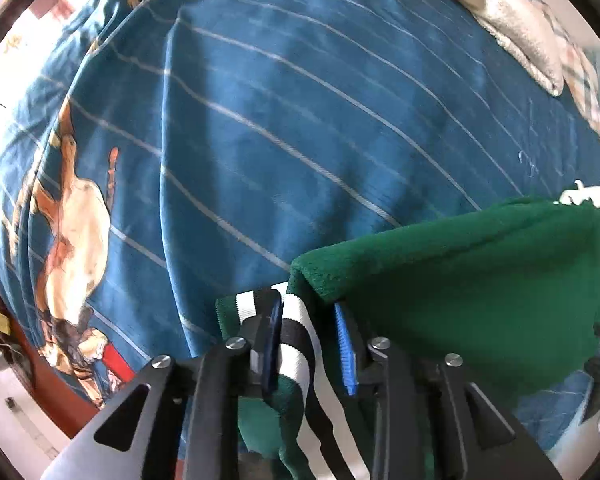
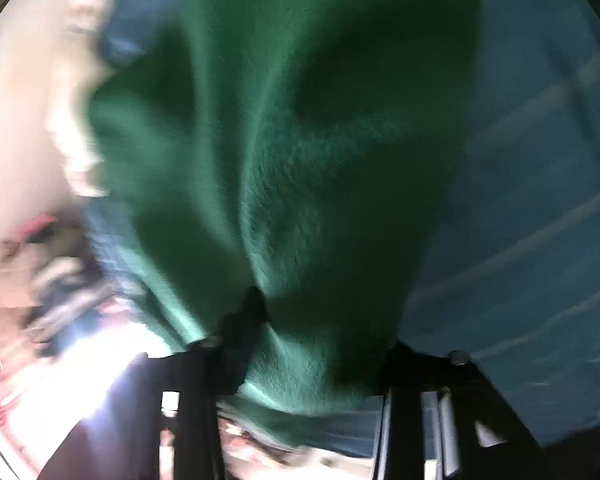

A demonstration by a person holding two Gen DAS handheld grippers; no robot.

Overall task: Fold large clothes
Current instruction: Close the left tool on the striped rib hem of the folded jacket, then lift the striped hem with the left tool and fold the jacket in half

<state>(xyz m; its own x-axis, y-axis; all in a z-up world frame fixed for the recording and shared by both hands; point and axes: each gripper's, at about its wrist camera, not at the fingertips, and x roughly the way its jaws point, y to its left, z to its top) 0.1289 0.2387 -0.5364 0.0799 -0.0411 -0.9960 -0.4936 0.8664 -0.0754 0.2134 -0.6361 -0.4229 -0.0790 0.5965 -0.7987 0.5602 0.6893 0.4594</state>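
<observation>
The left gripper points down over a bed covered by a blue striped blanket with a horse print toward its left edge. Between the two fingers runs the black-and-white striped cuff of a green sweater. The left finger lies against the cuff, while the blue pad of the right finger stands a little apart from it, so the jaws are partly open and not pinching the cloth. The sweater's folded body lies on the blanket just right of the fingers, toward the bed's right edge, with a white tag showing at its far corner. A pale towel lies at the bed's far right corner.

The right wrist view is badly blurred. Green sweater cloth fills the middle and bunches down between the fingers of the right gripper (only their dark outlines show). Whether those fingers press on the cloth cannot be told.
</observation>
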